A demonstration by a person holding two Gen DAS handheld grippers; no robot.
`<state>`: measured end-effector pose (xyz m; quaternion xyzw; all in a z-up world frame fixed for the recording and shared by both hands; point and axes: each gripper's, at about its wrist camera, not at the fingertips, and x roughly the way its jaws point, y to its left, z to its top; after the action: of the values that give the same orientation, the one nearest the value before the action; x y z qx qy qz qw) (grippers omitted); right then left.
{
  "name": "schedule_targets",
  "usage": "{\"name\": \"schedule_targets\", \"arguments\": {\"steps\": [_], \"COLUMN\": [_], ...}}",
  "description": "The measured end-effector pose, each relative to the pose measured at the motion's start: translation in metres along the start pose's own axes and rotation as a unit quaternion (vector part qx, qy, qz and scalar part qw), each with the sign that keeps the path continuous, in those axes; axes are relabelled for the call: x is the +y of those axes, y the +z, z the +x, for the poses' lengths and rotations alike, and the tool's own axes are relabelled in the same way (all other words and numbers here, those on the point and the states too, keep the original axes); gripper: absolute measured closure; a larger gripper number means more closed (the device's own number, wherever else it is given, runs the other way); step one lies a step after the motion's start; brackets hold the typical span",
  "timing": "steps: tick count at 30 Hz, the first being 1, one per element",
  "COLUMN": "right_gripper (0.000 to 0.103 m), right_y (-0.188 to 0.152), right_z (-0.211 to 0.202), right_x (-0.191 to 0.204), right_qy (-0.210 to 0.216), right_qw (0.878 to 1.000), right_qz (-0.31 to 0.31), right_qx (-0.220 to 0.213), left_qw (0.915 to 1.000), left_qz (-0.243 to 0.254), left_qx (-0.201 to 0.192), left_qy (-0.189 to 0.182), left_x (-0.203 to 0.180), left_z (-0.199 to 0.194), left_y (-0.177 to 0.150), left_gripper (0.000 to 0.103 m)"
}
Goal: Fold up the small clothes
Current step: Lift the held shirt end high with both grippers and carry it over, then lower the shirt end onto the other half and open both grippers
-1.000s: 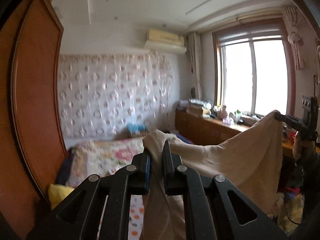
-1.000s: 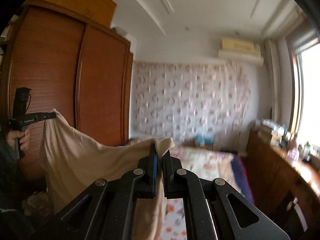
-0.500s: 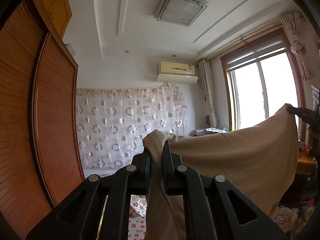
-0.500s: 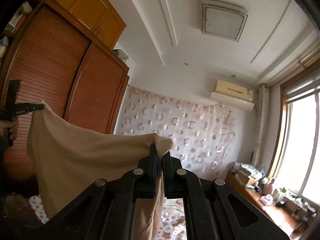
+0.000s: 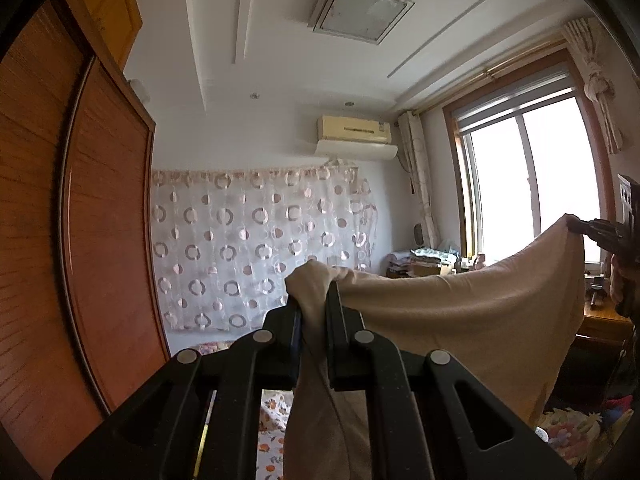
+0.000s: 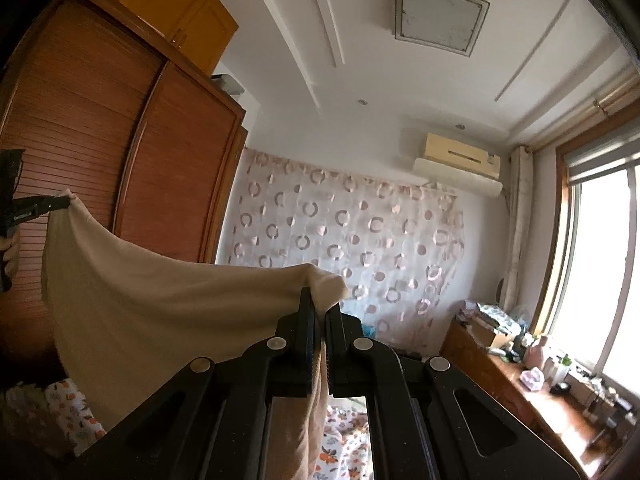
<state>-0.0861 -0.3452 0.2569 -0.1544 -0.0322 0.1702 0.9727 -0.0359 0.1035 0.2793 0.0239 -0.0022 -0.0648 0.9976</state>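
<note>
Fingers (image 5: pixel 294 322) of the left gripper (image 5: pixel 313 312) pinch one corner of the cloth (image 5: pixel 460 320). Right gripper (image 6: pixel 319 316) pinches the other corner. It hangs in the air above the bed (image 6: pixel 344 436). A small grip could slip, and the cloth could fall.

Home bedroom: wood wardrobe (image 6: pixel 120 152), floral bedsheet (image 6: pixel 344 436), wall AC unit (image 5: pixel 354 136), circle-print curtain (image 5: pixel 256 248), window (image 5: pixel 532 184) w/ cluttered wood sideboard (image 6: pixel 520 384) under it.

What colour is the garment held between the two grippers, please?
The soft cloth garment is plain beige, shown best in the left wrist view.
</note>
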Motion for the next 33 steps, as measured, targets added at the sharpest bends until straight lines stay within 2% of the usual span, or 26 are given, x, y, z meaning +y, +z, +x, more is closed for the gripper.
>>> {"name": "schedule_targets", "arguments": {"steps": [9, 12, 15, 20, 23, 30, 33], "right_gripper": [0.099, 0.099, 0.099, 0.099, 0.099, 0.099, 0.099], "right_y": [0.039, 0.042, 0.027, -0.003, -0.041, -0.148, -0.178], "right_z": [-0.039, -0.03, 0.0, 0.062, 0.109, 0.249, 0.301], "right_x": [0.004, 0.005, 0.005, 0.013, 0.02, 0.033, 0.042], "right_qy": [-0.015, -0.027, -0.031, -0.02, -0.003, 0.015, 0.011], "right_qw": [0.999, 0.999, 0.998, 0.995, 0.992, 0.973, 0.964], "right_qz": [-0.034, -0.045, -0.048, -0.051, -0.044, -0.002, 0.007], "right_qx": [-0.028, -0.016, 0.019, 0.082, 0.122, 0.23, 0.267], "left_qw": [0.9991, 0.9991, 0.9991, 0.9974, 0.9946, 0.9785, 0.972], "left_qz": [0.02, 0.027, 0.03, 0.03, 0.03, 0.021, 0.011], "left_qx": [-0.034, -0.025, -0.003, 0.049, 0.086, 0.195, 0.227], "left_qy": [0.012, 0.021, 0.031, 0.042, 0.049, 0.064, 0.061], "left_x": [-0.002, -0.001, 0.001, 0.01, 0.017, 0.038, 0.039], "left_z": [-0.024, -0.011, 0.009, 0.059, 0.098, 0.217, 0.249], "left_y": [0.029, 0.025, 0.013, -0.028, -0.068, -0.191, -0.222], "left_gripper": [0.093, 0.093, 0.093, 0.093, 0.093, 0.093, 0.093]}}
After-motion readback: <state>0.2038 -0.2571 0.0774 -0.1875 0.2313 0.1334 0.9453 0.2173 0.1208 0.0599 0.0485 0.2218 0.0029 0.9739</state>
